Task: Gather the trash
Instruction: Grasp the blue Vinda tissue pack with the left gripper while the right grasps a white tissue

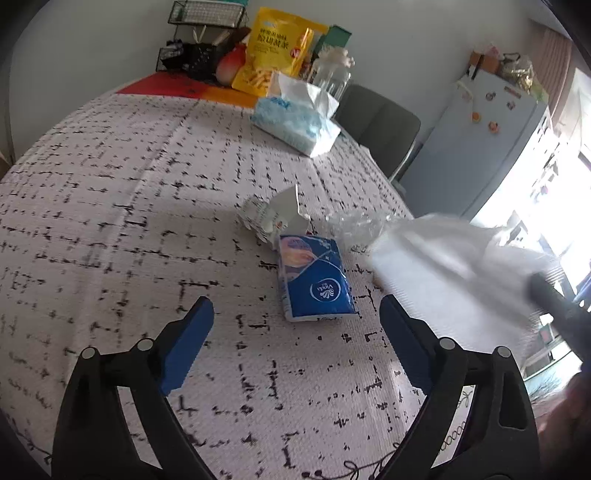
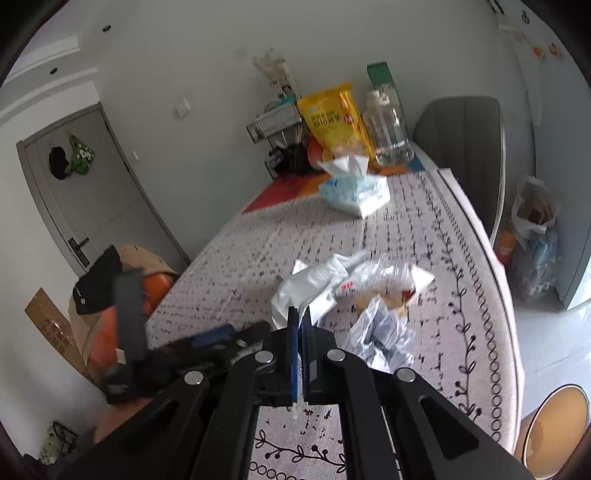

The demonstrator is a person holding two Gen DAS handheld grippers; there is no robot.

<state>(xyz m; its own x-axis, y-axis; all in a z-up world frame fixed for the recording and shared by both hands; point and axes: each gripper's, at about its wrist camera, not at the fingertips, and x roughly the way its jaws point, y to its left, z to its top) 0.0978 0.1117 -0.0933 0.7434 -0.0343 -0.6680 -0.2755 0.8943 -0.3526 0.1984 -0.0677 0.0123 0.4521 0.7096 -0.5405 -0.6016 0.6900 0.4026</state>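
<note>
Gripper states first: your right gripper (image 2: 301, 325) is clamped on a white plastic bag (image 2: 314, 284), while your left gripper (image 1: 295, 317) hangs wide open and empty above the blue tissue pack (image 1: 314, 277). Little looks collected yet; the torn carton (image 1: 273, 218), clear wrapper (image 1: 354, 225) and crumpled paper (image 2: 384, 332) remain on the bench (image 1: 110, 184) nearby.

Setting: home, dining corner | surface (image 1: 110, 192): woven patterned cloth | fridge (image 1: 480, 147) with magnets, clutter on top | grey dining chair (image 2: 461, 147) at the far edge | yellow snack bag (image 1: 277, 48), soft tissue pack (image 1: 295, 125), glass jar (image 2: 391, 133), wire rack (image 1: 207, 14) against the wall | grey interior door (image 2: 81, 192), cardboard boxes (image 2: 55, 332) on the floor.
</note>
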